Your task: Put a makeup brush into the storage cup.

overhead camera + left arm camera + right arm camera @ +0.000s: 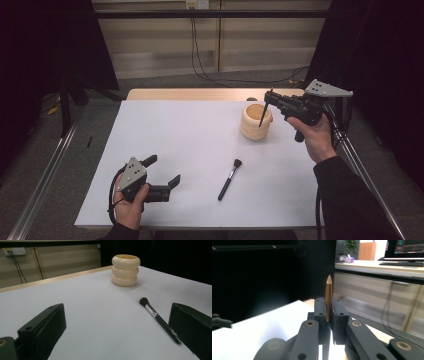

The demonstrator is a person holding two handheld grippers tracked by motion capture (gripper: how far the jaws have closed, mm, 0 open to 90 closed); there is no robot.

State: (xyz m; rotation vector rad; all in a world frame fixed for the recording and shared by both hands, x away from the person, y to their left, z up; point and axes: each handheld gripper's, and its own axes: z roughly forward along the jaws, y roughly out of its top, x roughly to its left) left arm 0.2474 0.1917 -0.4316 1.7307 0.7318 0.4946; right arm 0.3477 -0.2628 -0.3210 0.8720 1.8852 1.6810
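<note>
White tabletop (200,150), dark room w/ wood panels behind. Right claw (270,100) pinches brush (263,116): long axis tilted, lower end in cup (255,125) just below claw. Left claw (162,172) spread, empty.

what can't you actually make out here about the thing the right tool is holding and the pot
- Held stick: the right tool clamps it. In the right gripper view its lower end is hidden behind the jaws; in the high view it is too thin and dark to identify.
- Inside of the cream holder: the high view shows little of it past the rim, and the left gripper view sees its side.
- Brush: handle end hidden behind the left tool's jaw.
</note>
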